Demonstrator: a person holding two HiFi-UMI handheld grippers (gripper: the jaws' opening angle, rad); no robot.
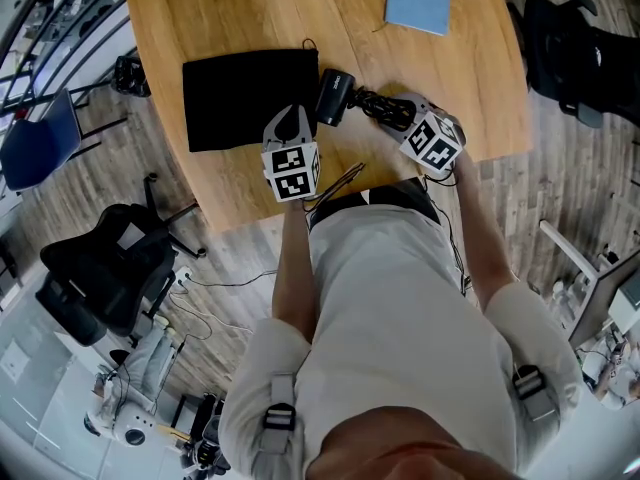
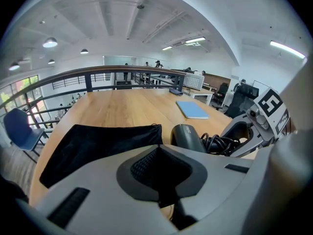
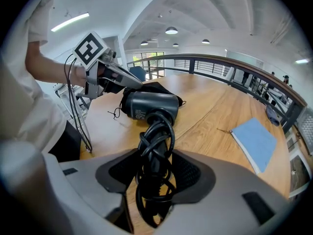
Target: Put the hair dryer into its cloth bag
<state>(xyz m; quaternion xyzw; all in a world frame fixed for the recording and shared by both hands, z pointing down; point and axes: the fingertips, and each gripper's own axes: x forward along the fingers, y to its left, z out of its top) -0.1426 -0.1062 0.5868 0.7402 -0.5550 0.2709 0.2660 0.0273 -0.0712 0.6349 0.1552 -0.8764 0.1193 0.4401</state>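
Wooden table (image 1: 250, 8), right gripper (image 3: 156, 163) clasping hair dryer (image 3: 149, 106), cloth bag (image 1: 250, 98) alongside

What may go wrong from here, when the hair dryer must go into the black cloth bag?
1. The cloth bag lies flat, no open mouth showing; the hair dryer may only push it along the table.
2. The right gripper holds it where the cord is wrapped; loose loops may slip or snag the bag's edge.
3. The left gripper looks shut and may not steady the bag.
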